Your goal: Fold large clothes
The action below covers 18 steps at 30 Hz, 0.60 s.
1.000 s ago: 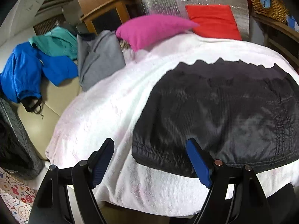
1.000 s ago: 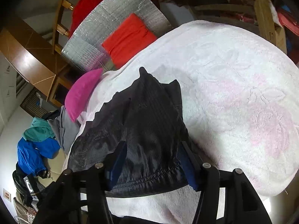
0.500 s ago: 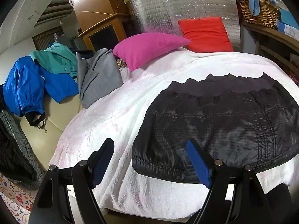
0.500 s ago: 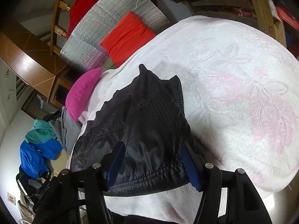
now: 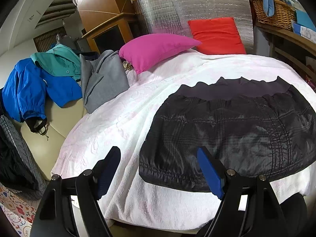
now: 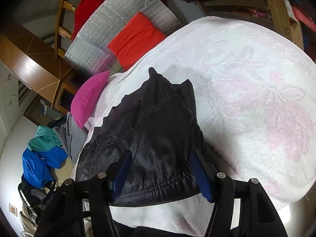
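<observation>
A black quilted garment point(image 5: 233, 130) lies folded flat on the white and pink blanket point(image 5: 122, 122) near its front edge. It also shows in the right wrist view point(image 6: 154, 134). My left gripper point(image 5: 158, 169) is open and empty above the garment's near left corner. My right gripper point(image 6: 160, 169) is open and empty above the garment's near hem, towards its right end. Neither gripper holds any cloth.
A pink pillow point(image 5: 156, 49) and a red cushion point(image 5: 217, 35) lie at the back of the blanket. Grey point(image 5: 102, 79), teal point(image 5: 57, 61) and blue point(image 5: 33, 86) clothes are piled at the left. A wicker basket point(image 5: 274, 13) stands on a shelf at back right.
The left gripper has drawn back and up, so more of the room shows. The right gripper has barely moved. The garment lies still and both grippers stay open.
</observation>
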Motion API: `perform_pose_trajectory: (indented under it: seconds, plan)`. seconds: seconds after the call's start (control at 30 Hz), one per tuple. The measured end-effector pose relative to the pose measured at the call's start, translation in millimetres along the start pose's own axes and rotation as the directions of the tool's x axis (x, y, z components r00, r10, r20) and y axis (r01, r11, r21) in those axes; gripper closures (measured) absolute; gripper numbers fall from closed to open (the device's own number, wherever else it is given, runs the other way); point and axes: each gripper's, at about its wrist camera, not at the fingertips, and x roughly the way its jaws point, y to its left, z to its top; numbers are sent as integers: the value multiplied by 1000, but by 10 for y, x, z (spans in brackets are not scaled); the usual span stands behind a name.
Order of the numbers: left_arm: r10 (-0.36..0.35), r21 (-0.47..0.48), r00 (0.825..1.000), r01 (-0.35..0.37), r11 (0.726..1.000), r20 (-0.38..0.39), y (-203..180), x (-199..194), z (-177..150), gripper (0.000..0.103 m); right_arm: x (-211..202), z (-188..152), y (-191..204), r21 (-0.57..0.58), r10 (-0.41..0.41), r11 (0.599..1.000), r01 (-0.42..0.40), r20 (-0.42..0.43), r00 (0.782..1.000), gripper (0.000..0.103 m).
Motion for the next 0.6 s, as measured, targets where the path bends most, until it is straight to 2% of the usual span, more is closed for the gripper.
perform_pose_trajectory:
  seconds: [0.6]
  plan:
    - [3, -5, 1000, -3, 1000, -10, 15, 42, -16, 23, 37, 0, -5, 3, 5, 1000, -5, -12, 1000, 38]
